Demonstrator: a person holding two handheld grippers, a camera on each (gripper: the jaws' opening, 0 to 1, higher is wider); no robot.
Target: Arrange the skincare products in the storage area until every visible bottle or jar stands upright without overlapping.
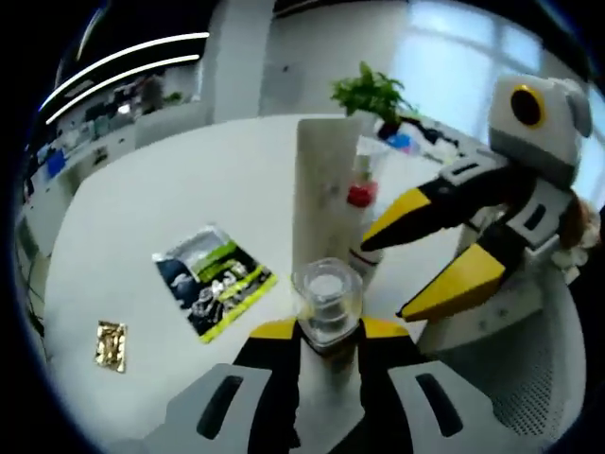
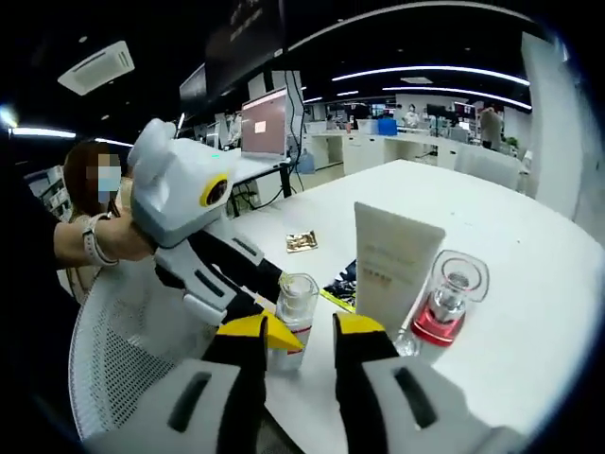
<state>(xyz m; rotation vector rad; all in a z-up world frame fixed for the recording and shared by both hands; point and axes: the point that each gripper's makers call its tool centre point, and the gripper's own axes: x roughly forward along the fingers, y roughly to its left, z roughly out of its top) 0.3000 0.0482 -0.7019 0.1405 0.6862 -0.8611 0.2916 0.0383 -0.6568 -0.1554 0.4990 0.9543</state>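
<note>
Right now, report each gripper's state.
Left gripper: shut on the clear-capped bottle.
Right gripper: open, holding nothing.

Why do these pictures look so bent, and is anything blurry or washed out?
Left gripper view: the fisheye lens curves the white table, the window behind is washed out, and the clear-capped bottle between the fingers looks soft. Right gripper view: ceiling lights bend into arcs, and the cream tube is sharp.
</note>
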